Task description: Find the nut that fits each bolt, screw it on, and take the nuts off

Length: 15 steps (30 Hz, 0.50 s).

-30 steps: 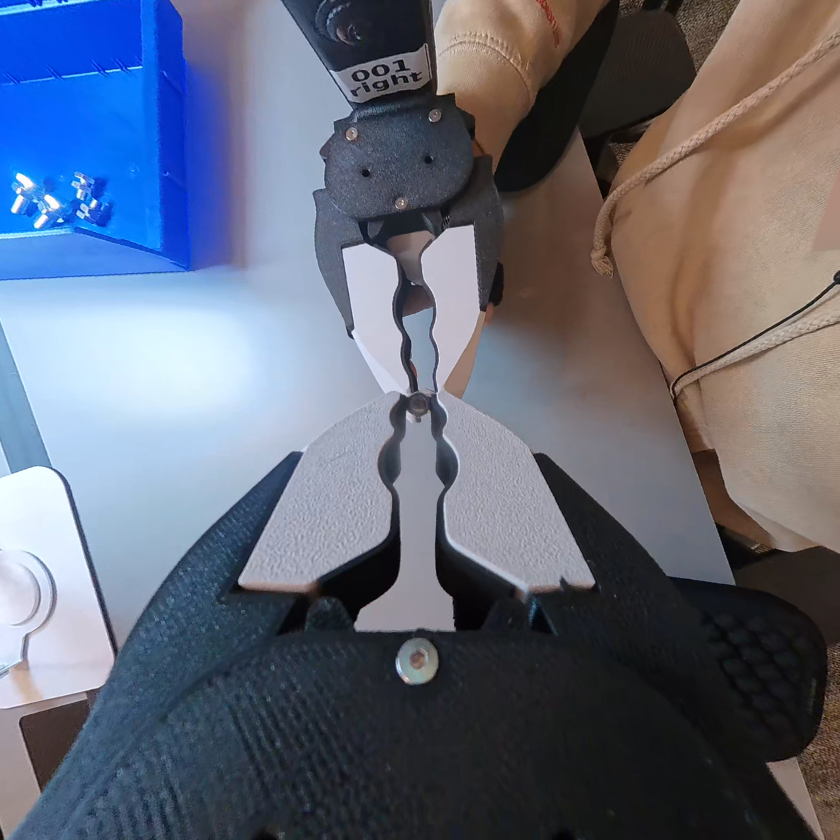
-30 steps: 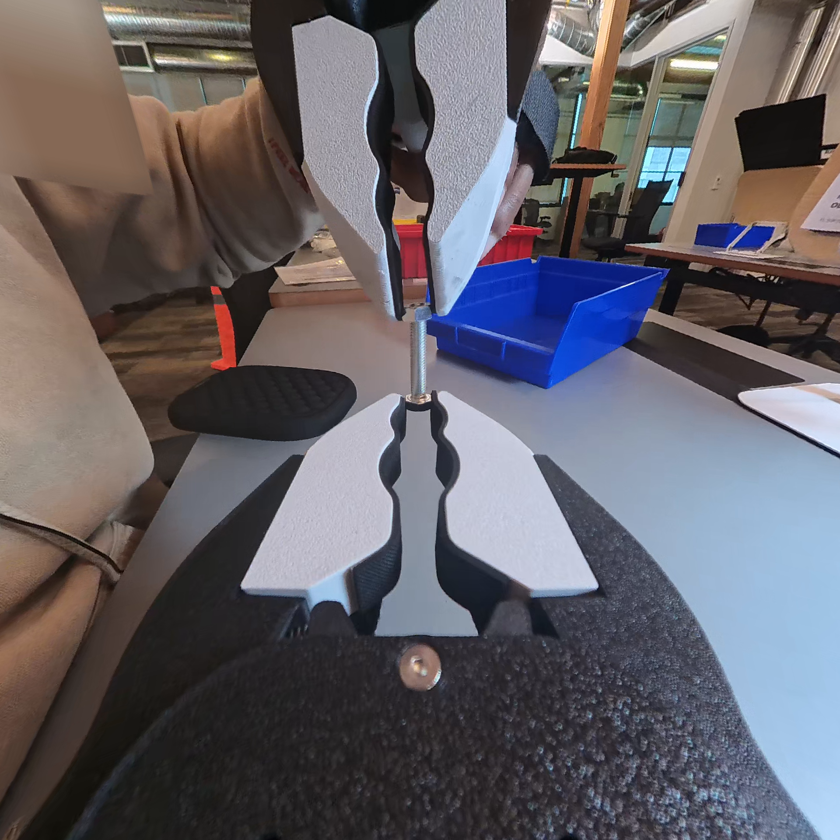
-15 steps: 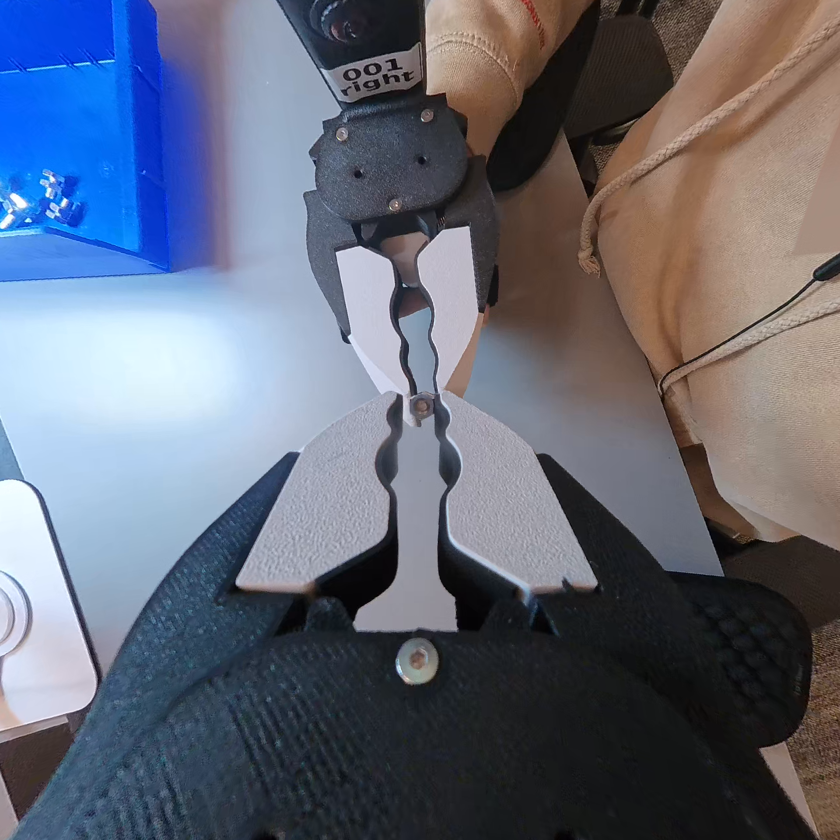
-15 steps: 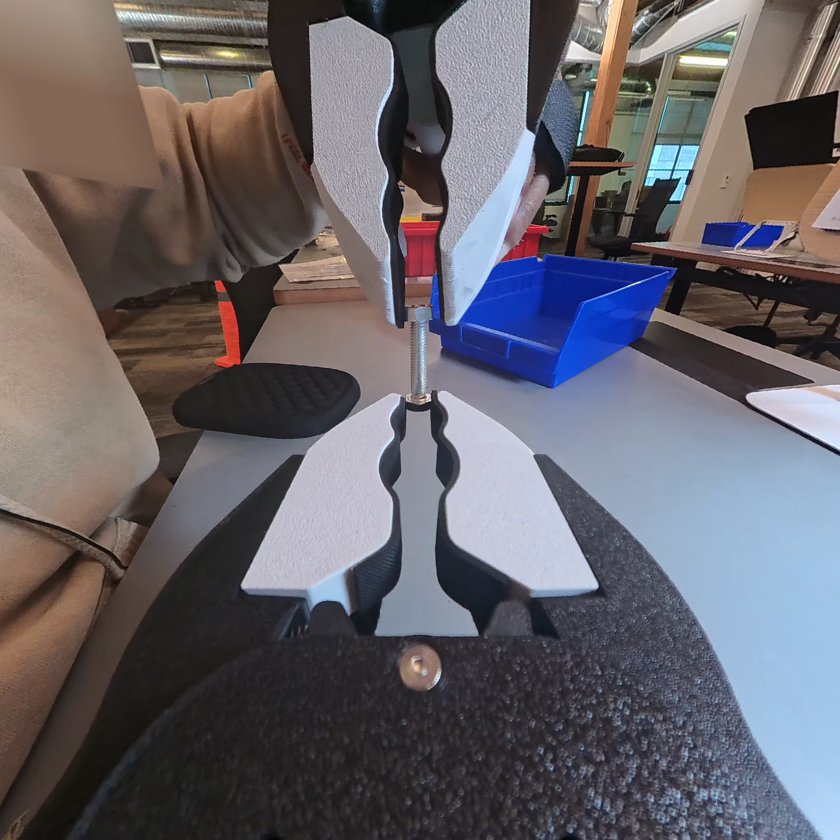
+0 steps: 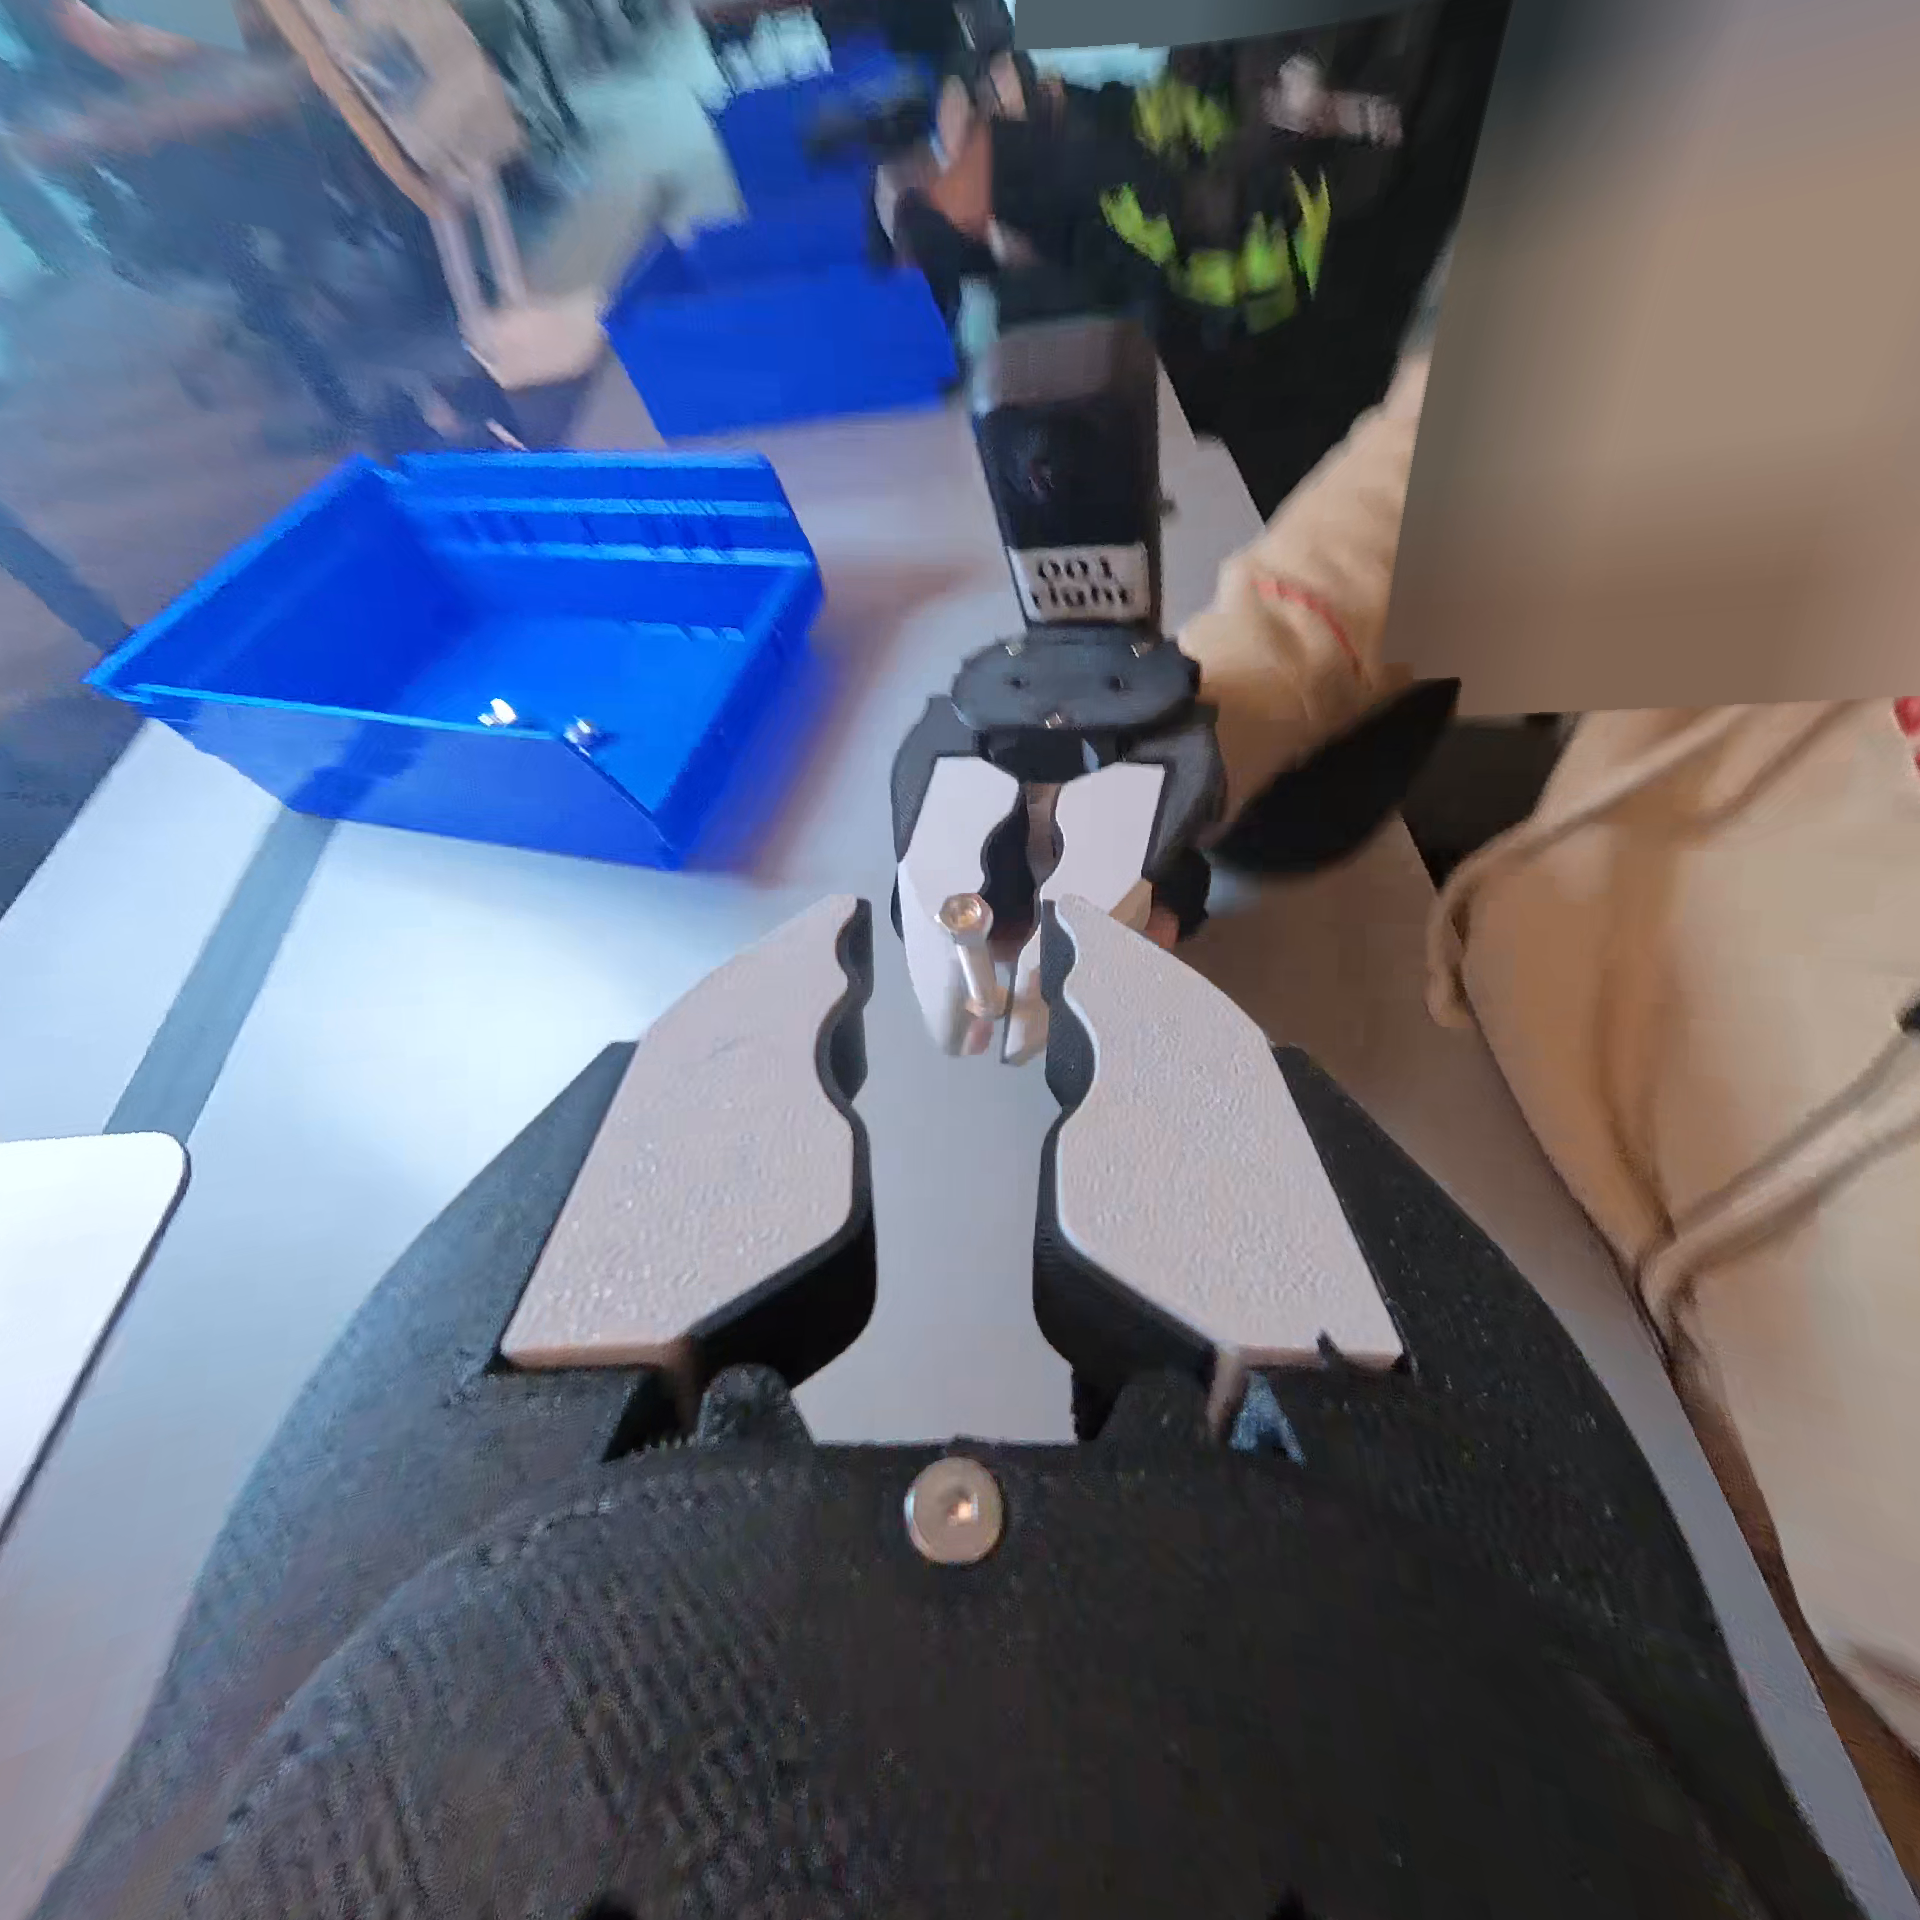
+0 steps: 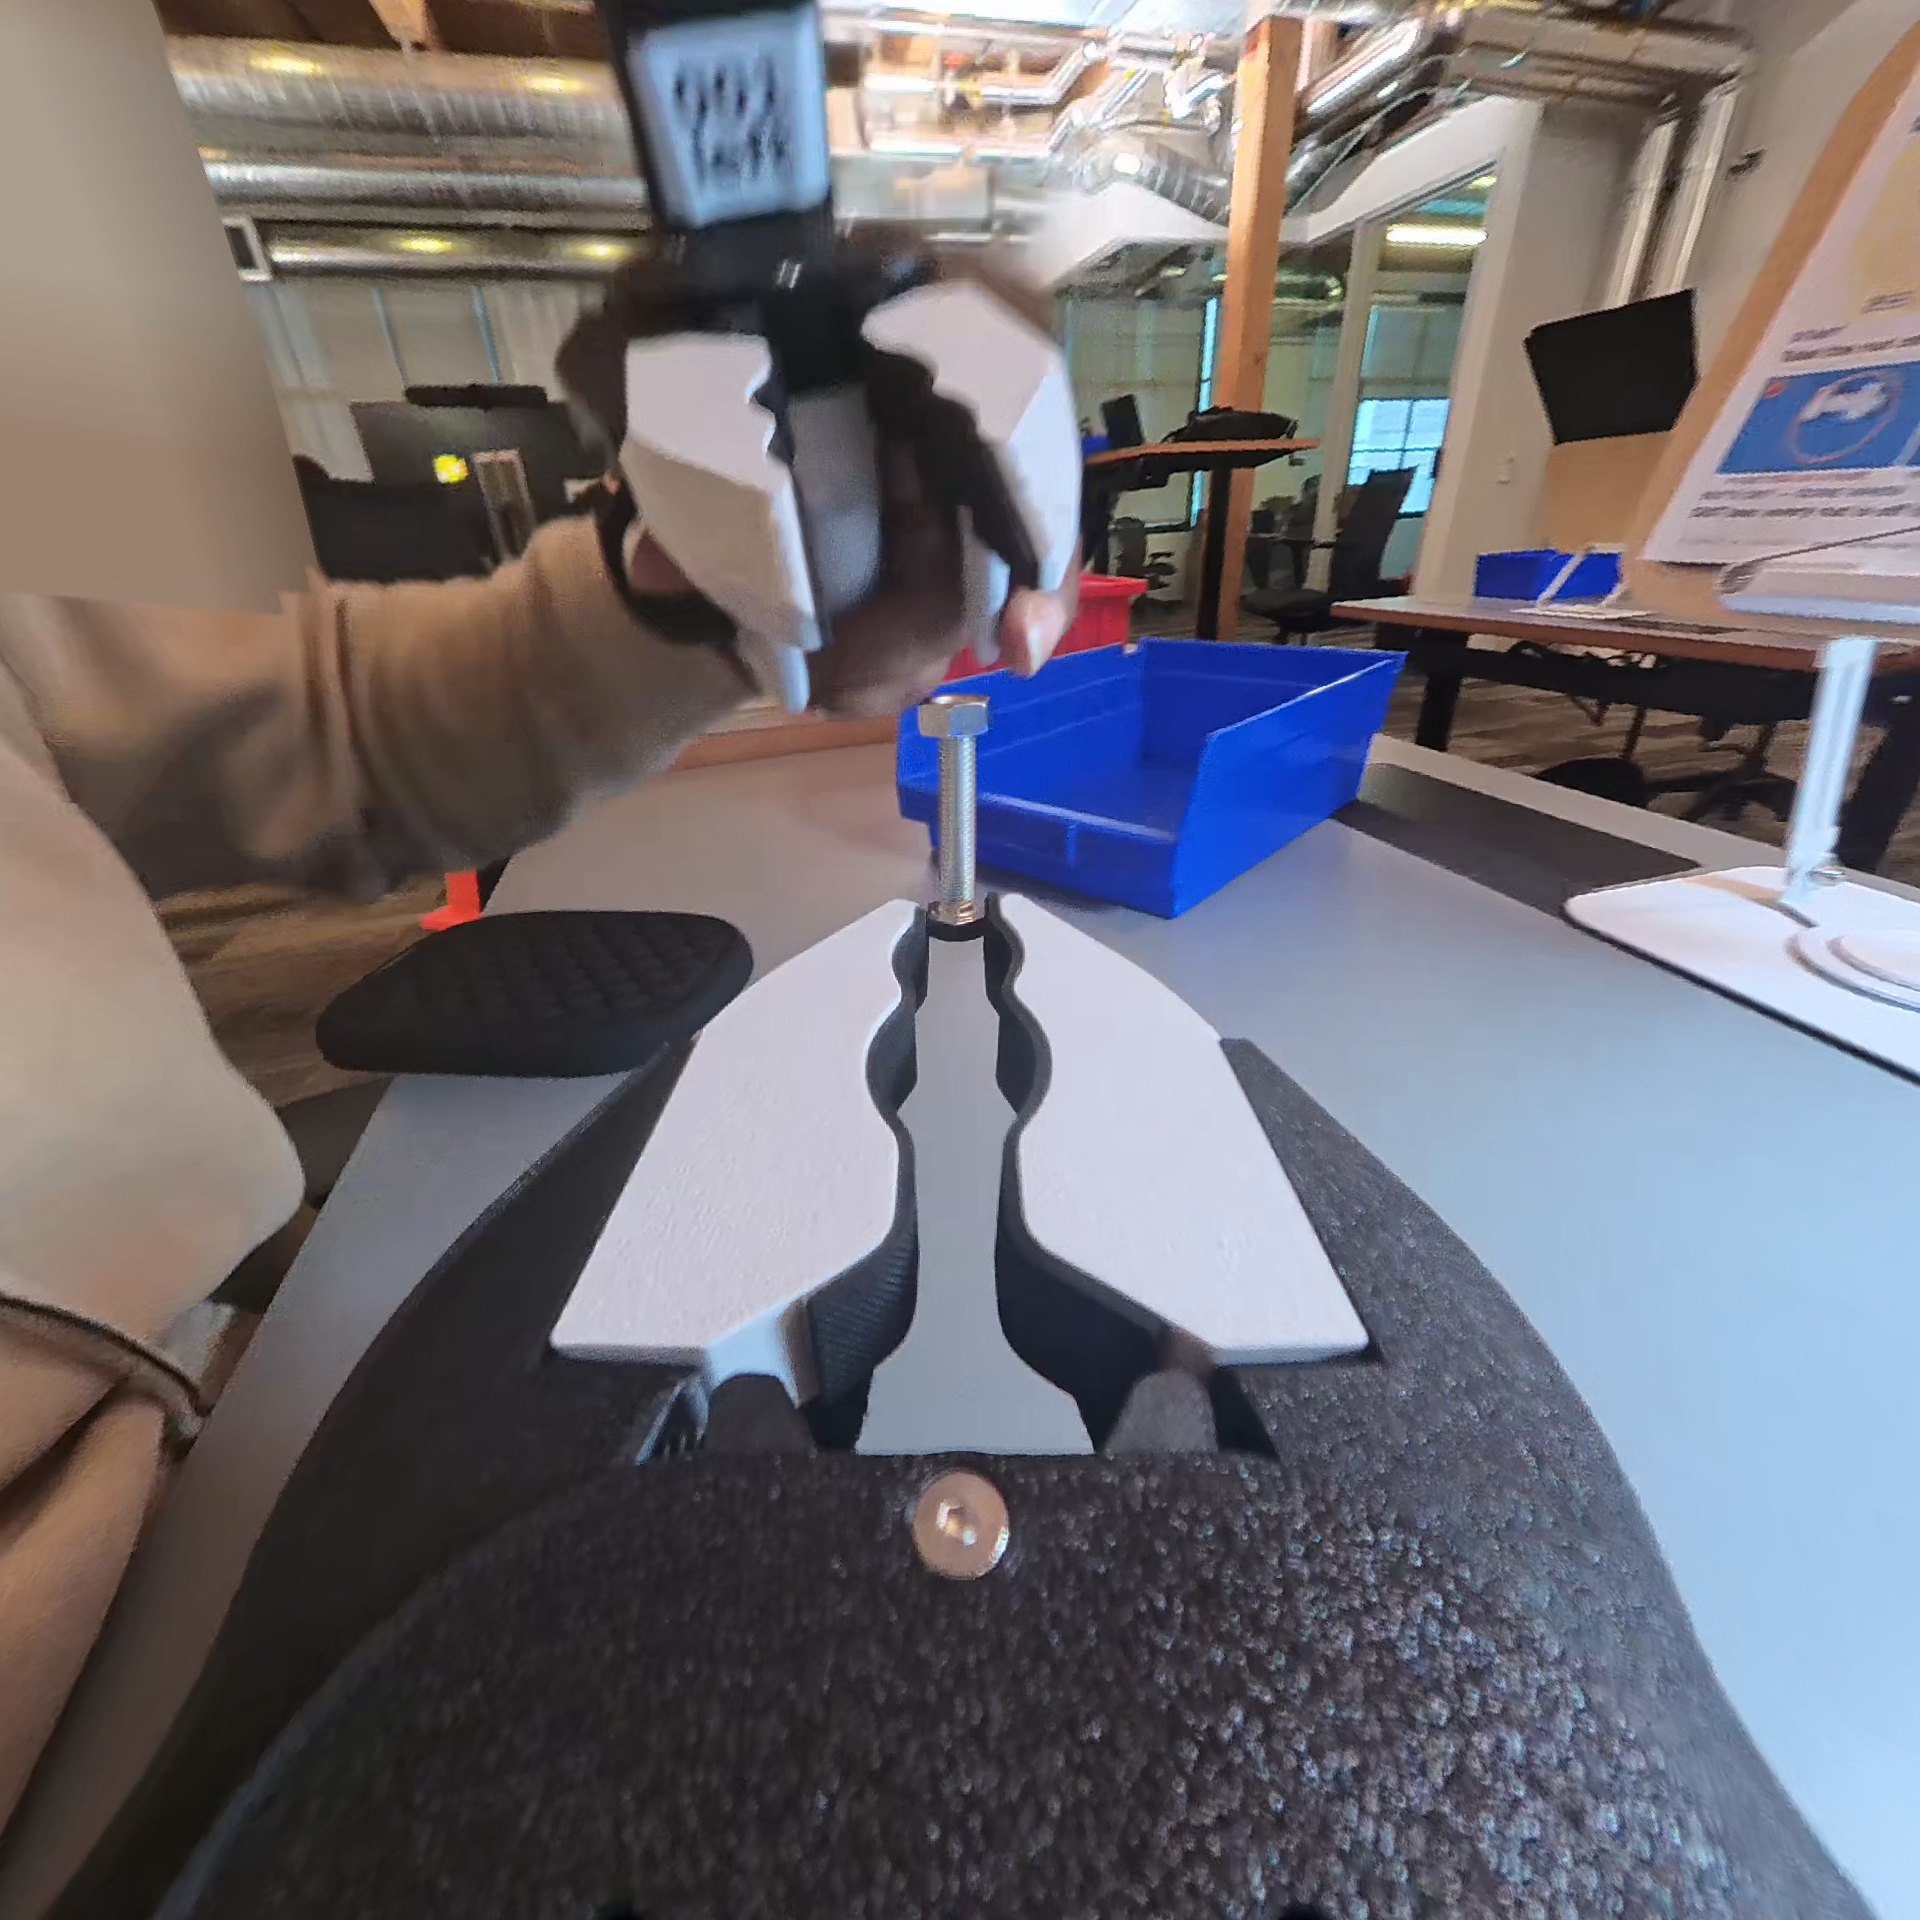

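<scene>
Left wrist view: my left tongs [image 5: 951, 920] stand wide, with nothing between the white fingers [image 5: 717, 1132]. Just past their tips, my right tongs [image 5: 987, 1023] point back at me, pinched tight around the lower end of the bolt [image 5: 968, 971]. The bolt tilts up toward this camera, its hex head free at the top. Off to the left, a blue bin [image 5: 468, 665] sits on the grey worktop [image 5: 416, 997], with a few small silver parts [image 5: 540, 722] on its floor. This view is smeared, so I cannot tell what they are.

Right wrist view: my right tongs [image 6: 961, 914] are narrowed onto the foot of the bolt [image 6: 954, 810], gripping a dark nut [image 6: 954, 914] at the very tips. The threaded shank stands upright above them and the hex head is bare. My left tongs [image 6: 894, 644] hang above and left of the head, spread apart, clear of it. The blue bin [image 6: 1174, 790] rests behind the bolt on the worktop [image 6: 1455, 1039].
</scene>
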Motion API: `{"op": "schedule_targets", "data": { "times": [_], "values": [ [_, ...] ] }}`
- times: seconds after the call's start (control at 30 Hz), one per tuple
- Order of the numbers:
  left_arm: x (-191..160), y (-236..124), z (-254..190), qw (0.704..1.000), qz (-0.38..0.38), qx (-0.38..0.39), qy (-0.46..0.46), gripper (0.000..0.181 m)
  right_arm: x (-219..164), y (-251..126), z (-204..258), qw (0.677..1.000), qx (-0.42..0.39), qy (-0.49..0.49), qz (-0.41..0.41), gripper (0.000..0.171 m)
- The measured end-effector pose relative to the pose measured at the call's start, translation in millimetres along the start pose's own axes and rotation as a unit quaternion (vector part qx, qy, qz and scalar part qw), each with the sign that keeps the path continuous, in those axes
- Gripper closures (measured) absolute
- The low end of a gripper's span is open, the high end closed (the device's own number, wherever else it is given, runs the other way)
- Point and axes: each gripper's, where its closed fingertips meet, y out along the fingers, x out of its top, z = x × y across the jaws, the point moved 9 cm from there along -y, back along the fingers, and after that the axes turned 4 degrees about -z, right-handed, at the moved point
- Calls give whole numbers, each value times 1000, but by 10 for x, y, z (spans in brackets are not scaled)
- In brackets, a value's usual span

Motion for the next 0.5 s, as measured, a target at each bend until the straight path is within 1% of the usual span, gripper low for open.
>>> {"op": "schedule_targets", "data": {
  "times": [0.1, 0.13, 0.2, 0.3, 0.5],
  "values": [
    [-202, 43, 0, 991, -105, 71, -53, 150, 22, -31, -77, 1000, -26, 8, -15, 161],
    [-261, 63, 10, 985, -130, 90, -74, 150, 18, -35, -96, 999, -33, 9, -16, 161],
    [-360, 111, 20, 978, -155, 106, -95, 150, -1, -31, -116, 999, -43, 9, -13, 161],
    [-413, 169, 2, 977, -160, 98, -104, 150, -34, -7, -124, 999, -48, 10, -7, 161],
    [-433, 233, -13, 979, -151, 112, -84, 151, -65, 21, -129, 999, -44, 10, -1, 161]
  ]
}}
